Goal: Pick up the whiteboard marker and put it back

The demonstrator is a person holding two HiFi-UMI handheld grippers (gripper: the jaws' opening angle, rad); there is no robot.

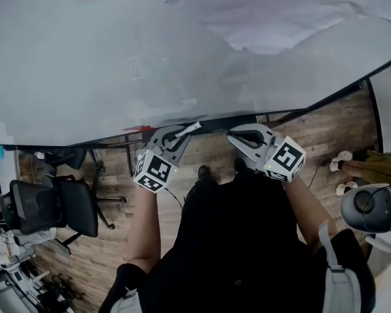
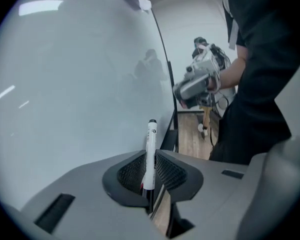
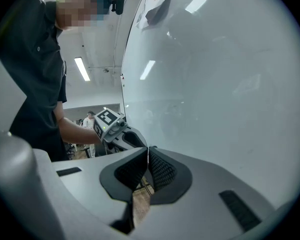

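Currently: my left gripper [image 2: 150, 160], fingers [image 2: 132, 171] clamped on the whiteboard marker [image 2: 151, 139], so pickup looks done. My right gripper [image 3: 147, 160], fingers pressed together on nothing; putting the marker back at the whiteboard [image 1: 182, 57] seems outstanding.

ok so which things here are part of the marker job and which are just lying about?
In the job: whiteboard marker, clamped in the left gripper; whiteboard in front.
Just about: office chair; white device at far right; right gripper, shut on nothing.
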